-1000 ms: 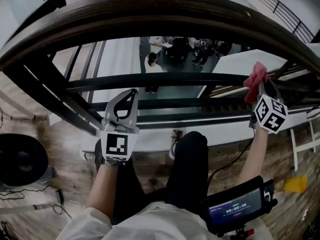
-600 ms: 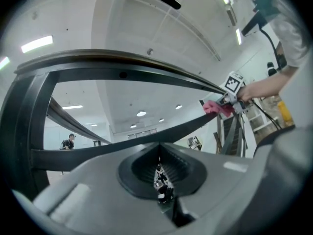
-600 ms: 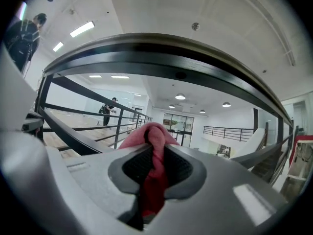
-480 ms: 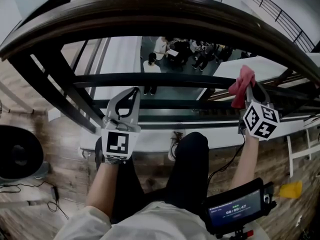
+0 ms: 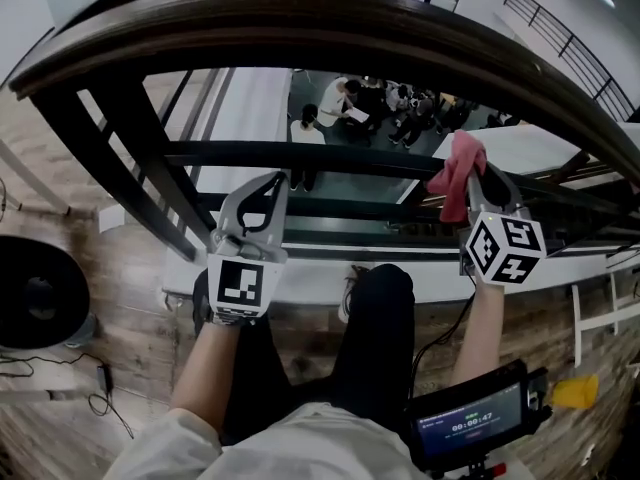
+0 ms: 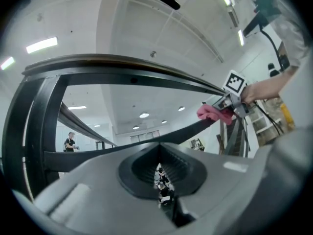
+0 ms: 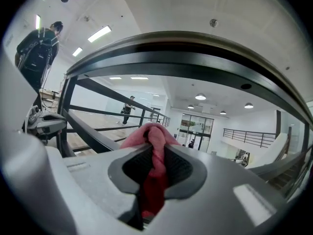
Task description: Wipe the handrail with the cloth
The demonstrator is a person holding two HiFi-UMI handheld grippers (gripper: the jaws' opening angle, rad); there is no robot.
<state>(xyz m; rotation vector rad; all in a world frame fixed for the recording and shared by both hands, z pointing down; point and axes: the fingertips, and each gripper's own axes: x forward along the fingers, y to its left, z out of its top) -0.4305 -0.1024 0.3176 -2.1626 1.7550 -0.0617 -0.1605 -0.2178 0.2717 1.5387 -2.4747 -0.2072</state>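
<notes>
I'm holding the cloth (image 5: 455, 173) pinched in the right gripper (image 5: 480, 183), below the handrail (image 5: 330, 18) and not touching it. I'm judging: lift it, press flat, drag along. Left gripper (image 5: 262, 193) is idling, jaws together, empty.

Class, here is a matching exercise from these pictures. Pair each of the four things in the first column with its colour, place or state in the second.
1 cloth
2 handrail
3 left gripper
4 yellow object

a dark brown, curving across the top of the head view
b on the floor, far right
c fingers together, holding nothing
d pink, pinched by the right gripper

Pairs: 1-d, 2-a, 3-c, 4-b
</notes>
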